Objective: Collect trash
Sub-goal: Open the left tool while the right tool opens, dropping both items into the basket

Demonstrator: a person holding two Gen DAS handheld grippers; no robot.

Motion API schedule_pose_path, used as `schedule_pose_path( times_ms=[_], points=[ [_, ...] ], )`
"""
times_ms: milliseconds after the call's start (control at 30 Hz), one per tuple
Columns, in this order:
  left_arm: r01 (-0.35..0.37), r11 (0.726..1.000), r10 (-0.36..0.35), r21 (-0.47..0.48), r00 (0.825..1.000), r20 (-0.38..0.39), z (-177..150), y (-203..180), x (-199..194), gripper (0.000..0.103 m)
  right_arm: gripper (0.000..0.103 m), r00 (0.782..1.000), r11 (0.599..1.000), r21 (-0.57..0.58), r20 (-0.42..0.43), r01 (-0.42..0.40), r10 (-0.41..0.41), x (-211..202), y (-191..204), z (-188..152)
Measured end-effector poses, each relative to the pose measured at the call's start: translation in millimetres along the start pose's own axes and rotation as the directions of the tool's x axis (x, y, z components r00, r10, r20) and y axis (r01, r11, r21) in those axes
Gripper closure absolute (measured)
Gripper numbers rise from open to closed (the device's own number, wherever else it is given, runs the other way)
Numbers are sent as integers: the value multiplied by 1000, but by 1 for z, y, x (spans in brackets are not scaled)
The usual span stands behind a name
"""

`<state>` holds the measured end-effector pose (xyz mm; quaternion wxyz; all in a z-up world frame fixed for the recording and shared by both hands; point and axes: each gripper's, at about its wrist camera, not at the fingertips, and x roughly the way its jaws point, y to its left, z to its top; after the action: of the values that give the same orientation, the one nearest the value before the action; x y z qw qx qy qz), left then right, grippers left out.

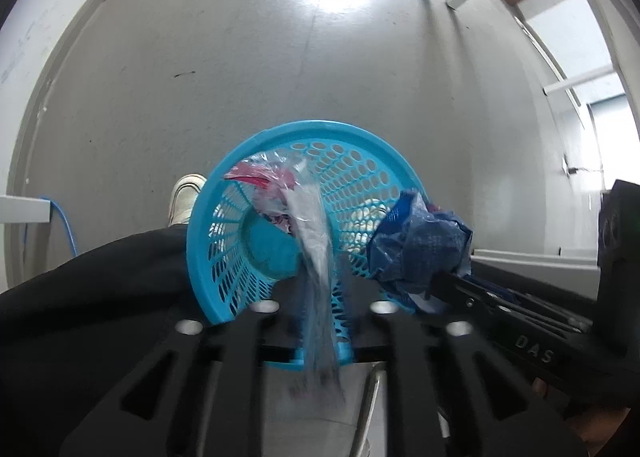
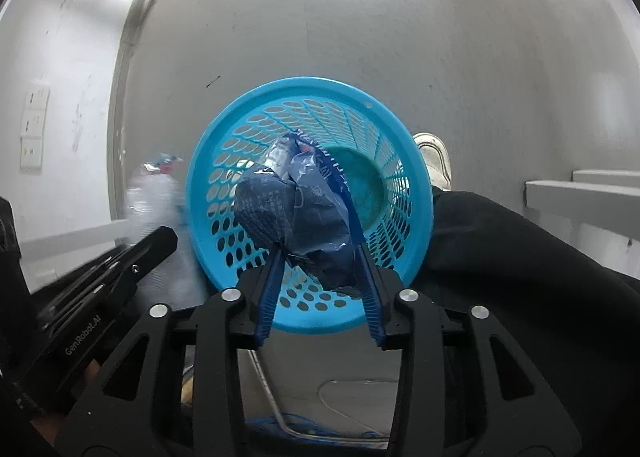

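From the left wrist, the blue perforated basket (image 1: 256,241) sits at the centre of the view on the grey floor (image 1: 240,77), its round rim tilted towards 10 o'clock. A clear wrapper with red print (image 1: 276,185) hangs into the basket mouth, and its lower part streaks down in blur between the fingers of the left gripper (image 1: 320,337); the pads are hidden by that blur, so I cannot tell whether they press on it. At 3 o'clock of the basket the crumpled dark blue wrapper (image 1: 420,249) is at the rim, at the tips of the right gripper, which comes in from 4 o'clock. A white shoe (image 1: 185,197) lies at 9 o'clock, just beside the rim, above a black trouser leg (image 1: 100,297). From the right wrist, the basket fills the middle, its open mouth facing the camera. The right gripper (image 2: 320,253) has its two blue-padded fingers (image 2: 270,289) parted, and the dark blue wrapper sits between them, touching both pads, over the basket's opening. The left gripper enters at 8 o'clock, the blurred clear wrapper beyond its tip. Another white shoe (image 2: 436,161) shows at 2 o'clock of the rim.
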<state>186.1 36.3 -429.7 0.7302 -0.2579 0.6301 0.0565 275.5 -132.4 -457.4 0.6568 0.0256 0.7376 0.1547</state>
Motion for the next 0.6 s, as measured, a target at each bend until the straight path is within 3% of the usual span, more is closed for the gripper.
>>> schedule_pose_path(
  times_ms=[100, 333, 600],
  points=[
    [-3, 999, 3, -32, 1000, 18, 3, 6, -2, 64, 56, 1000, 1000, 17, -9, 0, 0, 3, -2, 1],
    [-11, 998, 13, -63, 999, 35, -1, 11, -8, 64, 56, 1000, 1000, -10, -5, 23, -23, 0, 3, -1],
    [-25, 997, 29, -68, 998, 58, -7, 10, -22, 64, 52, 993, 987, -129, 79, 97, -88, -24, 29, -20]
  ],
)
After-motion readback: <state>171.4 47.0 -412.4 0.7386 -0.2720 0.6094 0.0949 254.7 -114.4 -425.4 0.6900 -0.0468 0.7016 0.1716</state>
